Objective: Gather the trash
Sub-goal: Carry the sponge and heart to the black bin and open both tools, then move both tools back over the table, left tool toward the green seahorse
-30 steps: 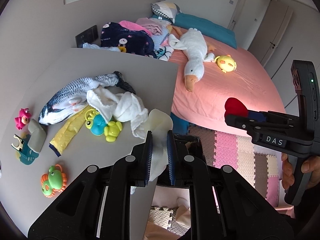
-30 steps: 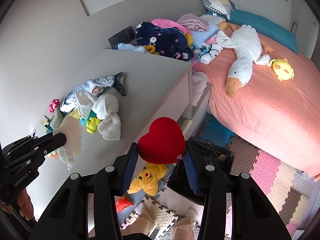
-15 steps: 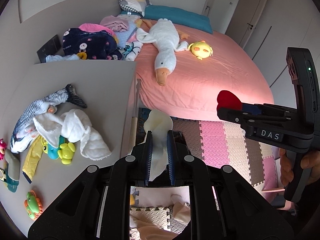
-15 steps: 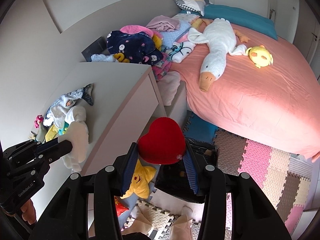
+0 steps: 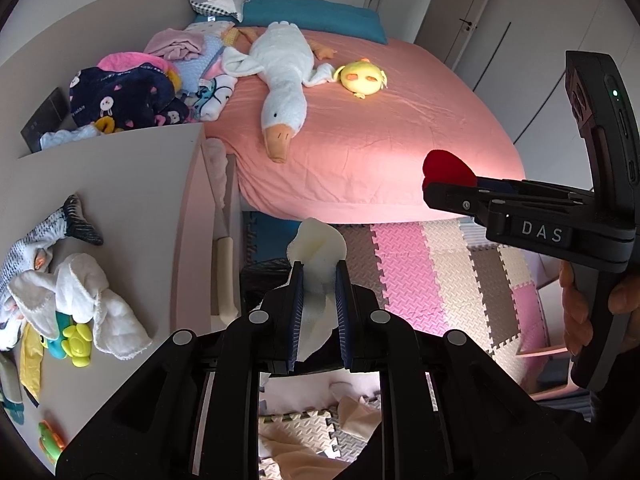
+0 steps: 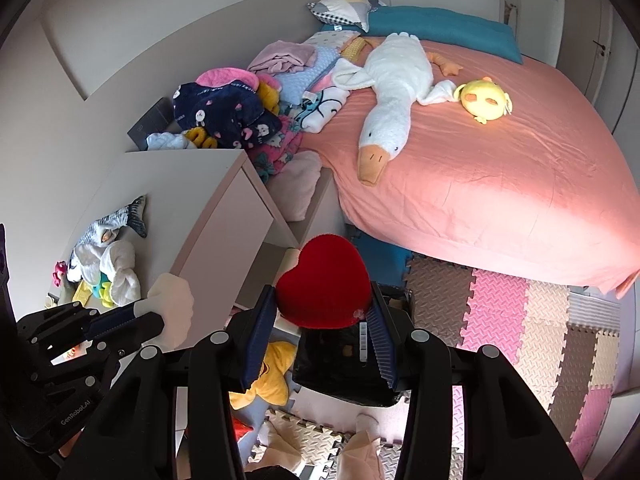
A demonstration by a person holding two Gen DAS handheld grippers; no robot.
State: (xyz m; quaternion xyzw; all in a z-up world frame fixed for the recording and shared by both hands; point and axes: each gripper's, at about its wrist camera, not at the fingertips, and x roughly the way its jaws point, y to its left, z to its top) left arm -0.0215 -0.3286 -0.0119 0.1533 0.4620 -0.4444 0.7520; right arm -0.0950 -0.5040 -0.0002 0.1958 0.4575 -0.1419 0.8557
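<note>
My left tongs (image 5: 318, 280) pinch a cream cloth (image 5: 318, 248), right tongs (image 6: 324, 312) clamp a red heart (image 6: 324, 280), both level above the bin (image 6: 344, 364).

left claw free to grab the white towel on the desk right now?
Probably not. The left claw is already shut on a cream cloth and points out past the desk edge; the white towel lies uncovered off to its left.

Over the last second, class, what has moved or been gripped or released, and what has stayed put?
The left tongs, gripping the cream cloud-shaped soft piece, swung off the grey desk to above the black bin bag on the floor. The right tongs kept gripping the red plush heart over it. Nothing was released; the toys on the desk stayed put.
</note>
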